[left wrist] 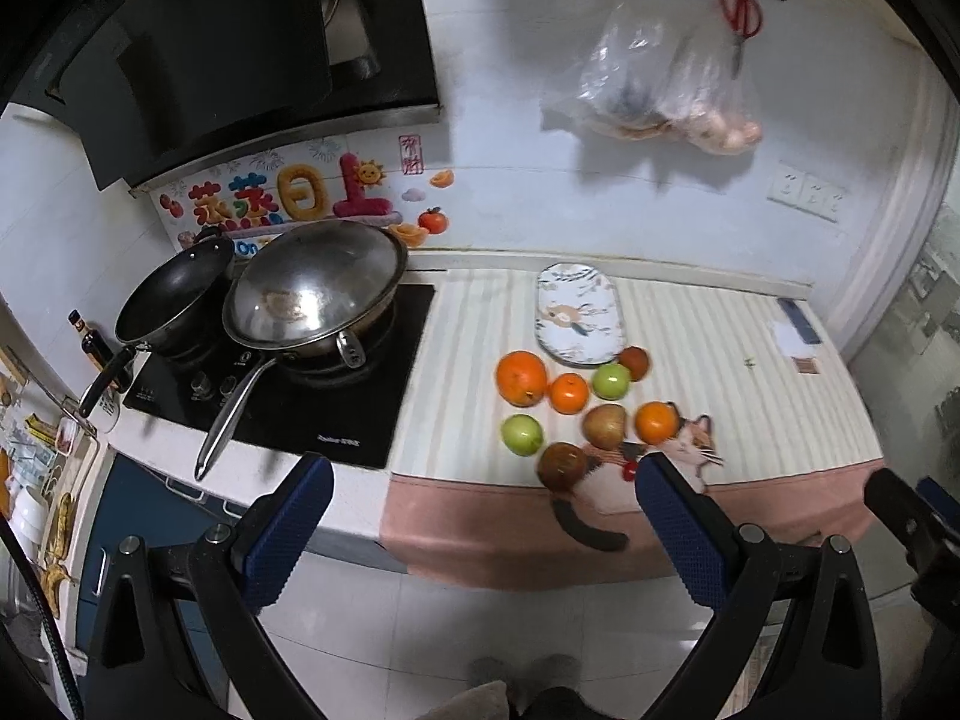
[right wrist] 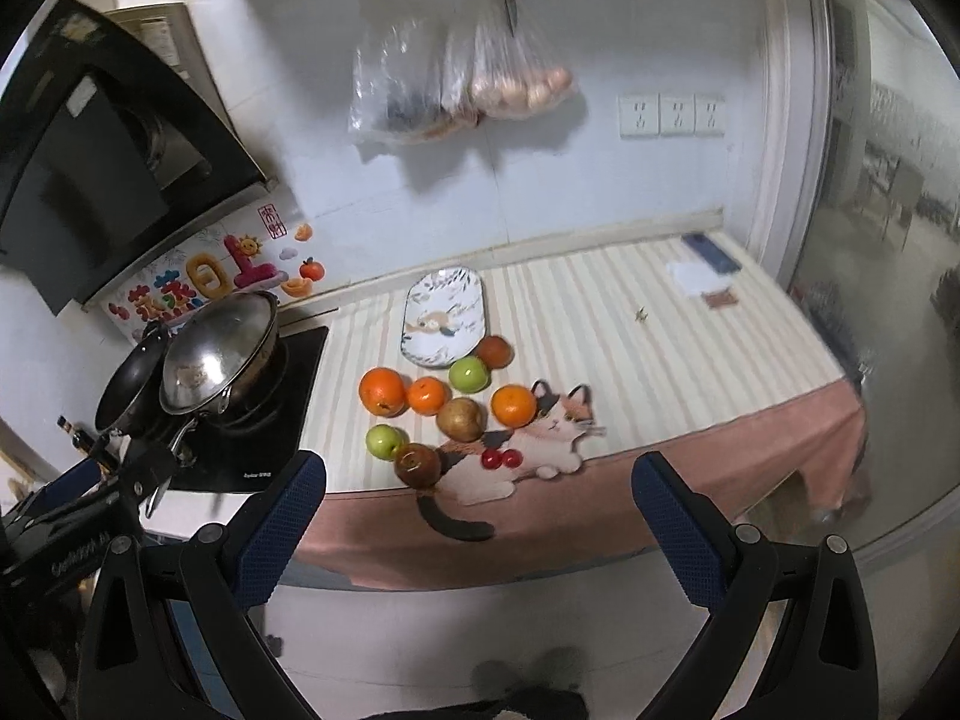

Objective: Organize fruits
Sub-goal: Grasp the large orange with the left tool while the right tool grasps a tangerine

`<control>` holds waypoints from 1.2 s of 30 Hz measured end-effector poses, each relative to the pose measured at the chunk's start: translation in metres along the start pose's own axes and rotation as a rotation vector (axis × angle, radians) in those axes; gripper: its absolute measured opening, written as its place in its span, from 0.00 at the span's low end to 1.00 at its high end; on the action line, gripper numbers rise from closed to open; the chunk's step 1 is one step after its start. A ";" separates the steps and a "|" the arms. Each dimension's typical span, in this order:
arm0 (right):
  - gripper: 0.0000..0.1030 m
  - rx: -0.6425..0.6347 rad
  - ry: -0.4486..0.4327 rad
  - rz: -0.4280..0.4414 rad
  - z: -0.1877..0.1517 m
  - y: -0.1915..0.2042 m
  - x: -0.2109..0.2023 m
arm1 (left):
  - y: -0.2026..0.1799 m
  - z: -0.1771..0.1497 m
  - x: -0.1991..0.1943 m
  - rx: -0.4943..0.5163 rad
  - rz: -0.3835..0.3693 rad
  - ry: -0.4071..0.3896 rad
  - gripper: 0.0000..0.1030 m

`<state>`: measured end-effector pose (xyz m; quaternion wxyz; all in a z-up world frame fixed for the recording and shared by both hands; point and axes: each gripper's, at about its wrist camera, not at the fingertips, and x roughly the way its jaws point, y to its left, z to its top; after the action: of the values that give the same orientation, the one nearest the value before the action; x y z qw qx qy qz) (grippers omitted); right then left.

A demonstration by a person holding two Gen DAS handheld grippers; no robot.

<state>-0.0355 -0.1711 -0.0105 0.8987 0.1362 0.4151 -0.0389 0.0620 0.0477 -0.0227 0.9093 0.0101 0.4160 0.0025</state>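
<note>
While both grippers [left wrist: 483, 480] [right wrist: 480, 480] hang open, empty, I log eight fruits [right wrist: 461, 418] loose; next: reach, load plate [right wrist: 443, 318].

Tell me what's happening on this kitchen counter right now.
Someone is holding two grippers above the floor in front of the counter, about to sort fruit. The left gripper and right gripper are both open and empty, touching nothing. Eight loose fruits sit on the striped mat: oranges, green apples and brownish ones, such as the big orange. The patterned plate just behind them holds nothing yet. Pans sit on the stove.
</note>
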 end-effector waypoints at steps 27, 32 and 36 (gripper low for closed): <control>1.00 0.053 0.554 0.137 0.079 -0.040 0.413 | -0.018 0.076 0.415 -0.229 0.008 0.724 0.99; 1.00 0.039 0.608 0.127 0.090 -0.046 0.447 | -0.030 0.069 0.459 -0.214 0.017 0.808 0.99; 1.00 0.060 0.625 0.113 0.093 -0.059 0.457 | -0.036 0.060 0.475 -0.193 0.014 0.836 0.94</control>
<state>0.3205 -0.2340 -0.3113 0.7239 0.1910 0.6616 0.0428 0.4178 0.0172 -0.3438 0.6593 -0.0741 0.7464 0.0513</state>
